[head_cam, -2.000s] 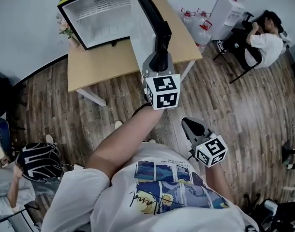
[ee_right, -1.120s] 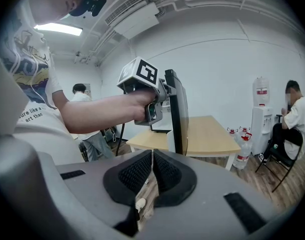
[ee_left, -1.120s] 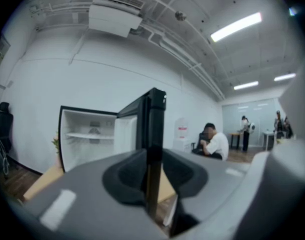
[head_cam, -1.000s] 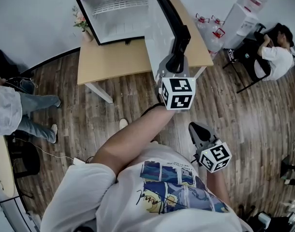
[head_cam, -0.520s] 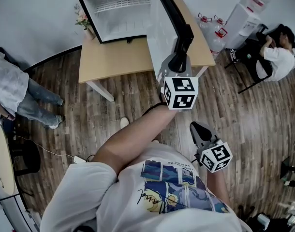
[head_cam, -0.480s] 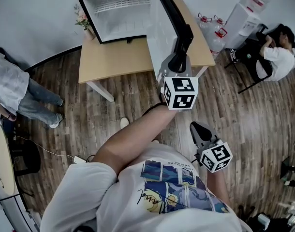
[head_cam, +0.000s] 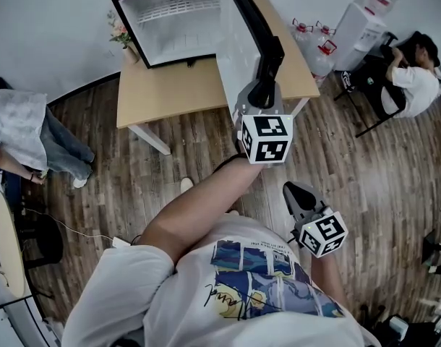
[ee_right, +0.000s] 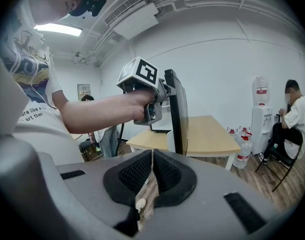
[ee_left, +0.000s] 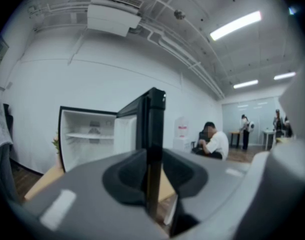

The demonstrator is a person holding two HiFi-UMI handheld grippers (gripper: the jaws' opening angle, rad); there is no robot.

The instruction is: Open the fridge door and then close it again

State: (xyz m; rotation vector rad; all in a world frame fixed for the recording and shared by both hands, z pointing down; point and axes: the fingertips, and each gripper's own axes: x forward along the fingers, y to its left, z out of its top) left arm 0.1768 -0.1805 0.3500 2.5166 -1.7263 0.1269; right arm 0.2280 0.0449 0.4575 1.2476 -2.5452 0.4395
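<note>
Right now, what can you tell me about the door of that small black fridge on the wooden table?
The fridge's door is black outside, with a white, plastic-looking inner lining. It stands upright, swung wide open from the small black fridge, and reaches out over the light wooden table. The grey left gripper is clamped on the door's free black edge. Nothing else is seen touching it.

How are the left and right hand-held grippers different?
The left hand-held gripper clamps the edge of the open fridge door; the right hand-held gripper holds nothing, jaws together. The left reaches out to the door; the right hangs low beside the person. Both are the same kind of grey tool.
</note>
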